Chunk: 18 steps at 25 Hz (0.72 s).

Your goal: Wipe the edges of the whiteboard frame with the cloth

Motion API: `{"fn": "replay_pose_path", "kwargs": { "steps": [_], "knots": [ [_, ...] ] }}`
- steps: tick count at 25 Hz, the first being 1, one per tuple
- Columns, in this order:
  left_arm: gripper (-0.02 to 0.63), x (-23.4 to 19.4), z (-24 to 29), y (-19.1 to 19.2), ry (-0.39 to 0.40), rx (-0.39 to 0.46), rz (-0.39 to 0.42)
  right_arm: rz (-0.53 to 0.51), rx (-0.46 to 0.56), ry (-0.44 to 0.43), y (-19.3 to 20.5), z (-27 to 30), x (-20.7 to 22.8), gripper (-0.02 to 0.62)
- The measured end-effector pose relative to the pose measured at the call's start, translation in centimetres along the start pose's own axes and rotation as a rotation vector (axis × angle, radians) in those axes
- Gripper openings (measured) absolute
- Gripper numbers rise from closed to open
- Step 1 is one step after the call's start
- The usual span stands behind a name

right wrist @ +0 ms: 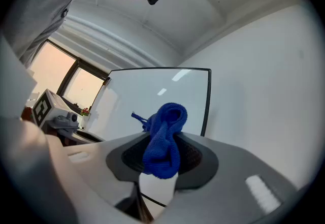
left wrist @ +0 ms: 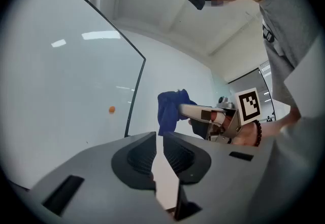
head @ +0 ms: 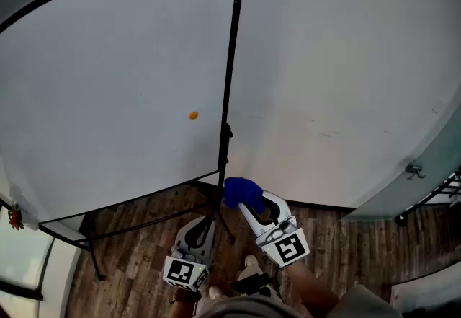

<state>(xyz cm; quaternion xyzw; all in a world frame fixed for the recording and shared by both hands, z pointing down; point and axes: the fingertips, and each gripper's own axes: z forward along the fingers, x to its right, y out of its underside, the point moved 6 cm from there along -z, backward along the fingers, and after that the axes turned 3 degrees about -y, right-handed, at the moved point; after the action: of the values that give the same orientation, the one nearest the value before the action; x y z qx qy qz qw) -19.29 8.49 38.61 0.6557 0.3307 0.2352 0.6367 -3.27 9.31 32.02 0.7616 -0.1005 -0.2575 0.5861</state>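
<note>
**Cloth poised at the lower right corner of the frame**

The right gripper [head: 248, 201] has its jaws closed on a bunched blue terry cloth [head: 240, 191], pinched at a fold so that most of the fabric stands proud of the jaw tips, as the right gripper view shows [right wrist: 162, 139]. The cloth is held just beside the foot of the right-hand vertical edge of the thin black frame [head: 231, 57] that borders the white whiteboard [head: 108, 86]. The left gripper view shows a gap between cloth [left wrist: 171, 108] and frame [left wrist: 134, 96], so contact appears not yet made. The left gripper [head: 204, 221] hangs low beside the right one, its jaws drawn almost together with nothing between them [left wrist: 158, 139]. A small orange dot [head: 193, 115] sits on the board face. The board stands on a black stand [head: 94, 233] on the wood-plank floor [head: 144, 266], close to a white wall [head: 346, 57].

Likely hazards, as judged from this arrangement:
- The cloth may be dragged out of the jaws, because only a narrow fold is pinched and friction along the frame pulls against it.
- The hard jaw tips may scrape the frame if the loose bunch folds back under pressure.
- The board may rock or shift on its slender legs under sideways force, since the left gripper does not brace it.
- The wipe may wander onto the board face, because the frame is narrow.
</note>
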Motion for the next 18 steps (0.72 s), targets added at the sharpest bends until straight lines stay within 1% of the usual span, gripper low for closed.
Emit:
{"fn": "replay_pose_path", "kwargs": {
  "steps": [4,7,9,13,18],
  "knots": [
    [0.048,1.1,1.4,0.8,0.025,-0.008,-0.013,0.01,-0.002,-0.048,-0.4,0.5,2.3,0.14],
    [0.048,1.4,2.6,1.0,0.028,-0.022,-0.021,0.047,0.023,-0.11,-0.9,1.2,3.6,0.144],
    [0.048,1.6,3.5,1.2,0.027,-0.028,-0.026,0.049,0.034,-0.152,-1.2,1.8,4.6,0.144],
    [0.048,2.4,5.3,0.9,0.034,-0.048,-0.015,0.009,0.087,-0.186,-2.0,2.9,6.8,0.144],
    [0.048,3.0,7.7,1.1,0.033,-0.059,-0.023,-0.056,0.135,-0.242,-3.7,5.1,10.2,0.144]
  ]
}}
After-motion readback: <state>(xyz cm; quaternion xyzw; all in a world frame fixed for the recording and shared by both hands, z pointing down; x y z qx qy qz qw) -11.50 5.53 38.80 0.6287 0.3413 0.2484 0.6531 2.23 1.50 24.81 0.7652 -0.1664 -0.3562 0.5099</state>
